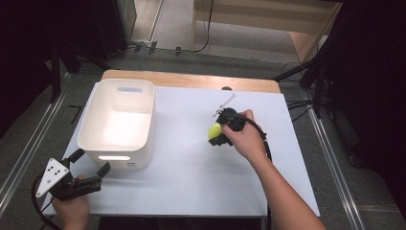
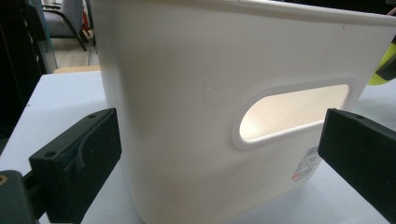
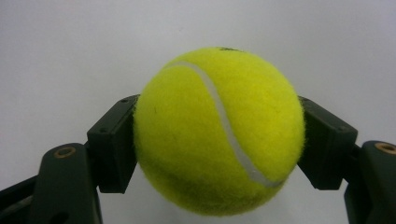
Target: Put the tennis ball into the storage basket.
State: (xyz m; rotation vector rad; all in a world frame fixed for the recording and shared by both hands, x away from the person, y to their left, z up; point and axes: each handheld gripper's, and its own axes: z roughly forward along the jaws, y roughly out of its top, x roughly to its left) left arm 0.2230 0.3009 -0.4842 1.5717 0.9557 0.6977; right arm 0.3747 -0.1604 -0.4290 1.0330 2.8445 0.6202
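Observation:
A yellow-green tennis ball (image 3: 217, 130) sits squeezed between both black jaws of my right gripper (image 1: 216, 132), which is shut on it over the middle of the white table; in the high view the ball (image 1: 214, 129) peeks out left of the hand. A white plastic bin (image 1: 118, 122) with handle slots stands at the left of the table. My left gripper (image 1: 90, 163) is open at the table's front left corner, its jaws spread wide just short of the bin's near wall (image 2: 196, 93), facing the handle slot (image 2: 292, 112).
The white board (image 1: 191, 167) lies on a wooden table whose edge (image 1: 191, 79) shows at the back. Cables trail from both grippers. Dark stands and metal rails flank the table on each side.

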